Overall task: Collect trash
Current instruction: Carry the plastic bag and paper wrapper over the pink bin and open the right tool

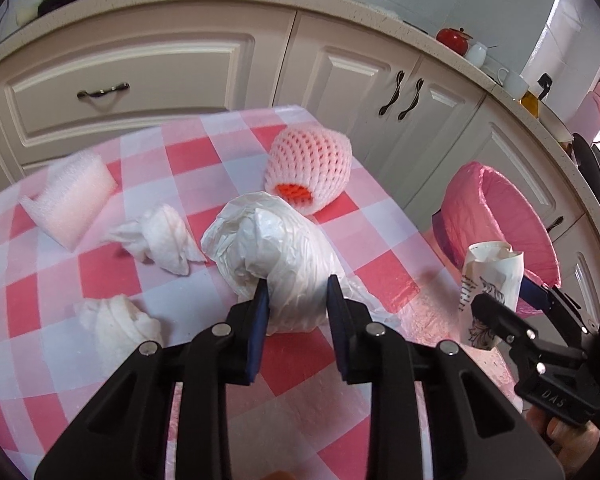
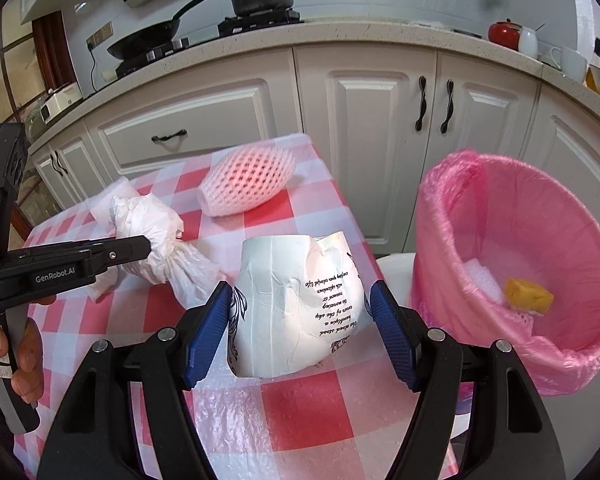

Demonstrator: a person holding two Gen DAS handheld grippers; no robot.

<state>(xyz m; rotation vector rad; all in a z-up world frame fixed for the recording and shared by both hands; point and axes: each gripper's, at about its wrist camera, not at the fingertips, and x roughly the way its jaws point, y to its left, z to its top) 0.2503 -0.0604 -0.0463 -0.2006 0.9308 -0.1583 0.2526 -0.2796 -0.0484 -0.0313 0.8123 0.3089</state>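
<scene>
Lying crosswise between the right hand-held gripper [image 2: 300, 320] pads, paper cup [image 2: 296, 304] mouth points left.

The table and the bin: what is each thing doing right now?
Left claw: shut on the white plastic bag.
Right claw: shut on the crushed paper cup.
Pink-lined bin: open, holding a yellow sponge.
Foam fruit net: lying on the table.
Two crumpled tissues: lying loose.
Foam sheet: on the table.

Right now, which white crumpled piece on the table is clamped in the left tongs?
The big crumpled plastic bag, mid-table, squeezed between the left tongs; both smaller tissue wads lie loose.
</scene>
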